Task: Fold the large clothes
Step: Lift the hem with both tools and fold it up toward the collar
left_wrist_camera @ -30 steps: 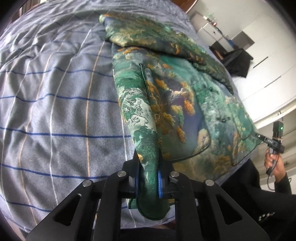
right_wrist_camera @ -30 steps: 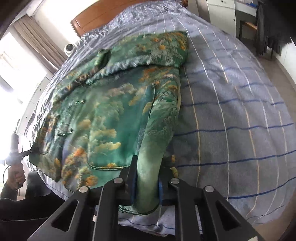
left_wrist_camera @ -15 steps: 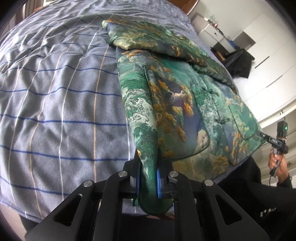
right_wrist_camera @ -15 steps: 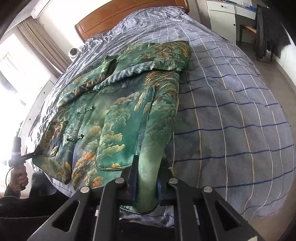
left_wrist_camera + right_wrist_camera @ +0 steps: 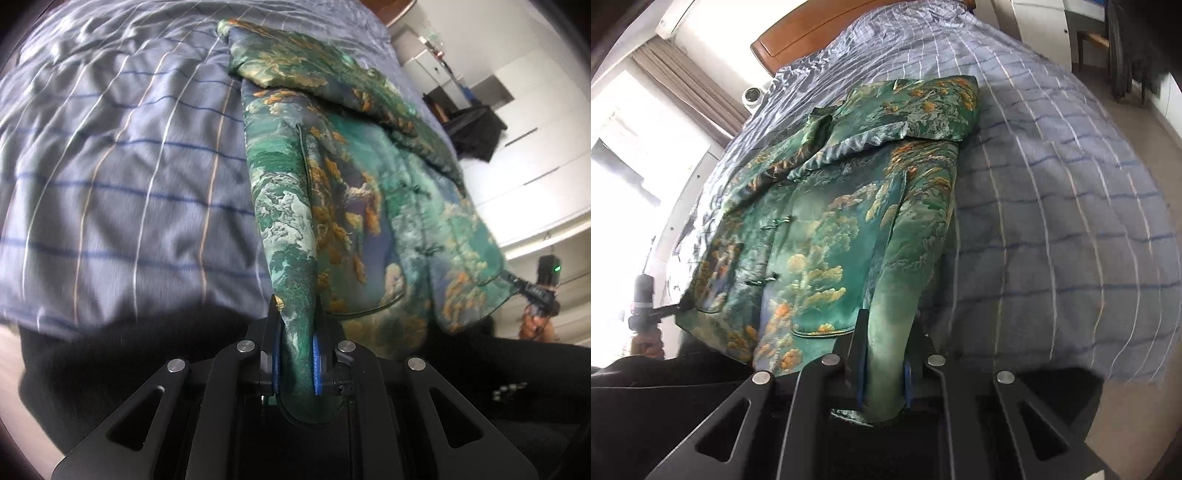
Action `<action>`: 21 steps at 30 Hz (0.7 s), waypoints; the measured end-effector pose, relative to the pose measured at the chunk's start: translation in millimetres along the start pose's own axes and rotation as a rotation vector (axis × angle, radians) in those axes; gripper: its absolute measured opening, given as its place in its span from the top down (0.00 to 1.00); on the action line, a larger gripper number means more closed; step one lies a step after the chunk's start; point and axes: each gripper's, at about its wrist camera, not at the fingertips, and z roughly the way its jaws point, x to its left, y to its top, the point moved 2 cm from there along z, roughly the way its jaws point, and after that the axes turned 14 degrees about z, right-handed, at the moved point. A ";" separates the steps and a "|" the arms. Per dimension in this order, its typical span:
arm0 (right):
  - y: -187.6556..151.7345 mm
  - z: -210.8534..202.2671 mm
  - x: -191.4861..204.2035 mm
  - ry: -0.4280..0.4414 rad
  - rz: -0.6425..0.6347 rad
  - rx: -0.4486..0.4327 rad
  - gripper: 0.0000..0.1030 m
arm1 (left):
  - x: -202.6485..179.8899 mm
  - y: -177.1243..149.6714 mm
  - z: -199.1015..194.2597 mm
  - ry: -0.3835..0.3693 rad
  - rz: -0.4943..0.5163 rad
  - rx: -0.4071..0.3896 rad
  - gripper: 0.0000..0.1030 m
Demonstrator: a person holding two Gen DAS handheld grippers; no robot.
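Striped blue bedspread, wooden headboard, beige curtain, white cabinets

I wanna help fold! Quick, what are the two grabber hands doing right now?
Left gripper: closed, pinching a bottom corner of the green jacket.
Right gripper: closed, pinching the jacket's other bottom corner.

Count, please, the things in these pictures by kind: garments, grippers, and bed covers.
Garments: 1, the green brocade jacket with orange tree pattern.
Grippers: 2, the left gripper and the right gripper, each shut on the jacket's hem.
Bed covers: 1, the blue-grey checked duvet.
Total: 4
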 end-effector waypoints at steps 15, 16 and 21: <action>132.9 -25.4 33.2 0.331 0.093 -0.088 0.88 | -0.9 183.7 -46.0 -0.028 0.095 -0.174 0.91; 147.3 -23.5 34.6 0.339 0.103 -0.103 0.88 | -1.5 199.6 -42.9 -0.016 0.106 -0.181 0.91; 244.6 22.3 23.6 0.324 0.219 -0.171 0.88 | 20.2 300.9 -4.5 0.066 0.098 -0.196 0.91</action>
